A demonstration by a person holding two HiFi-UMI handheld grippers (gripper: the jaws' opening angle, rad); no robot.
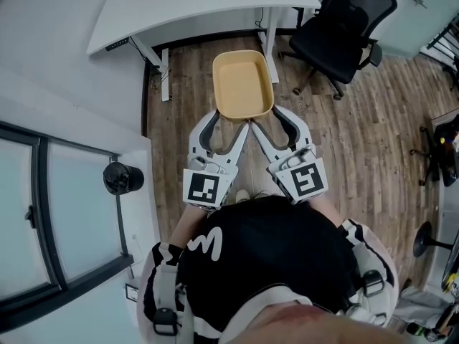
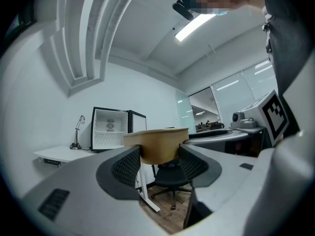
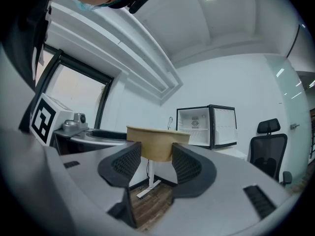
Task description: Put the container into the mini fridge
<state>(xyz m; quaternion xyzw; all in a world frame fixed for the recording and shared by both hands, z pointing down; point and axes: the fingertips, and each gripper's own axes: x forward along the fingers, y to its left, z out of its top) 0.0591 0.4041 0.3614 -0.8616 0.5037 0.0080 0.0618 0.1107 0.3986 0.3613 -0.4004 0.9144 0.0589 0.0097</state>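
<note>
Person: black top, close under the head camera.
Left gripper: jaws clamped on the container's near wall.
Right gripper: clamped likewise, just beside the left.
Container: tan, empty, held level ahead of both.
Mini fridge: well ahead on a desk, door open.
Progress: pickup done; carrying, placing and release remain.

White desk, black office chair, wooden floor

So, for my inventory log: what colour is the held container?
The container is plain tan-yellow; the head view shows it best.
</note>
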